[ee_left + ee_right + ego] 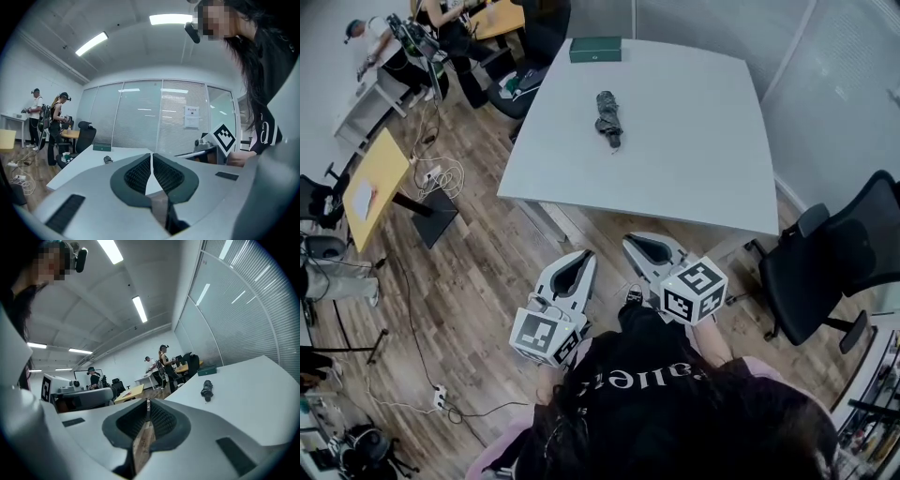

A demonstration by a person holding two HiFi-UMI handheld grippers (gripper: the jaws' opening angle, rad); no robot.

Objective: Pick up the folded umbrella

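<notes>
**Desk:** Jaws, left first.

**Operator:** I read the left gripper (151,155) as closed. Its pads meet at the tips with nothing between them, and only a thin sliver of table shows lower down. It touches nothing. The right gripper (148,403) is likewise closed and empty, with floor boards showing through the slit under its tips. In the head view I see both held side by side over the floor, short of the near edge of the table (694,178), noses toward it.

**Desk:** Anything you cannot confirm?

**Operator:** The hands are mostly hidden under the marker cubes and dark hair. In the left gripper view the umbrella (608,117) is only a small dark speck on the table, so I get no detail there. I cannot tell in any view which end is the handle. A chair (830,258) at the right is cut off by the frame edge.

**Desk:** Umbrella position and lie?

**Operator:** It lies flat on the table's far half, left of centre, well apart from both grippers. A green box (595,49) sits near it at the far edge, not touching. The long axis runs far to near, with the near end swung slightly right.
</notes>
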